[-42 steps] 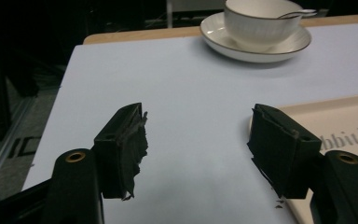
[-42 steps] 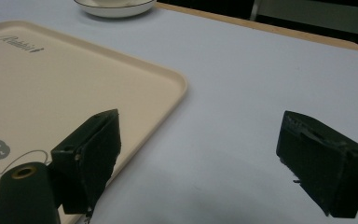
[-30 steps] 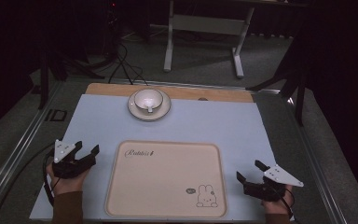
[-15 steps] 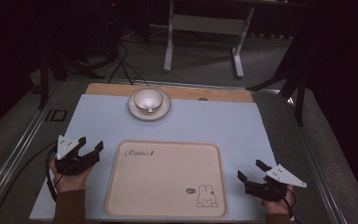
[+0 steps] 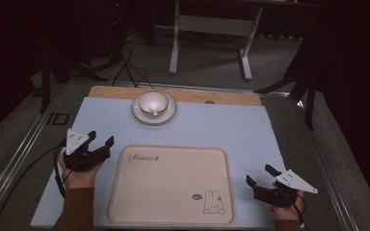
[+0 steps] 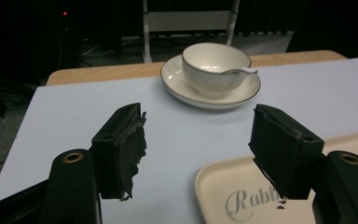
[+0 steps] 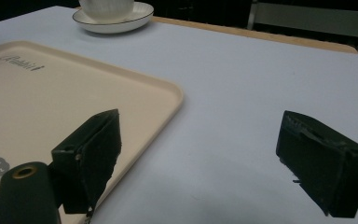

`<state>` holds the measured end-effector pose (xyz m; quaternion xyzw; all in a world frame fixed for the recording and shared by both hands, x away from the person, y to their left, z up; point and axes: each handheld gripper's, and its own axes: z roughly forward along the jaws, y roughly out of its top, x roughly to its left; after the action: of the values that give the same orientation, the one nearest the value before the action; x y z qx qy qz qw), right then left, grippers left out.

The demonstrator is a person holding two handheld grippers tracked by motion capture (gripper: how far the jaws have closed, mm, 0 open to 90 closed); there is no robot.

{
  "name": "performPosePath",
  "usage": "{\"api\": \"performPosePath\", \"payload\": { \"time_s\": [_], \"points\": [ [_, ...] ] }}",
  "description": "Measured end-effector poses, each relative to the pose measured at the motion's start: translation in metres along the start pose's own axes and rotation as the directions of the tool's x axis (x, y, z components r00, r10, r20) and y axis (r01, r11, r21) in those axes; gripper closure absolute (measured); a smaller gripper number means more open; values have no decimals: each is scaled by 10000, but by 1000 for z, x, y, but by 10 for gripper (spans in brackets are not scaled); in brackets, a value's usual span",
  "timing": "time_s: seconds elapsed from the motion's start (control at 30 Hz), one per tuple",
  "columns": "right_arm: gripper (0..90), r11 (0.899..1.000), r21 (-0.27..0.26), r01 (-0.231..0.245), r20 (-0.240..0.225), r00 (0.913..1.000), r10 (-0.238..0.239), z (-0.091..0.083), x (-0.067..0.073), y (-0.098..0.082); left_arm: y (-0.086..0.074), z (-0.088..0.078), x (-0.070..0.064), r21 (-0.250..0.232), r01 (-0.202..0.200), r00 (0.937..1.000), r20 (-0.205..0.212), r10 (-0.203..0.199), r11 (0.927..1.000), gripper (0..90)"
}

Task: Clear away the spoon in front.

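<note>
Cream plastic makes up the serving tray [image 5: 171, 185], which lies flat on the pale blue table cover [image 5: 231, 127] between the 2 grippers; it carries a script word near its far left corner and a small rabbit drawing near its near right corner. The left gripper [image 5: 101, 142] hovers just beside the tray's far left corner, its jaws spread wide with nothing between them. In the left gripper view those jaws frame the blue cover and the tray corner, and point toward a white cup [image 6: 216, 67] standing upright on a white saucer [image 6: 210, 88] at the far edge of the cover, well apart from the tray. A spoon [image 6: 235, 71] rests in the cup, its handle leaning over the rim.

The right gripper [image 5: 261, 175] sits near the tray's near right corner, beside it and not touching, its jaws likewise spread and holding nothing. A hand [image 5: 79, 175] grips the left tool, a brown sleeve [image 5: 77, 211] behind it.
</note>
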<state>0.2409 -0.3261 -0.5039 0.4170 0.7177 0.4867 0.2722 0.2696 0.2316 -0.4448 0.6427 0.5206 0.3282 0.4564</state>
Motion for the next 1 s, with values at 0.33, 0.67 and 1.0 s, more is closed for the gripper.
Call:
{"api": "performPosePath", "payload": {
  "time_s": [0.33,0.67,1.0],
  "points": [
    [138,10000,4,35,-56,10000,-35,0,1,0,13,15,-7,-6,-237,9988,424,237,9997,337],
    [138,10000,12,65,-61,10000,-65,0,1,0,23,29,-15,-63,-382,9970,668,386,9992,339],
    [138,9999,31,125,-81,9999,-125,0,2,0,35,50,-28,6,-473,9958,789,471,9989,342]
  ]
}}
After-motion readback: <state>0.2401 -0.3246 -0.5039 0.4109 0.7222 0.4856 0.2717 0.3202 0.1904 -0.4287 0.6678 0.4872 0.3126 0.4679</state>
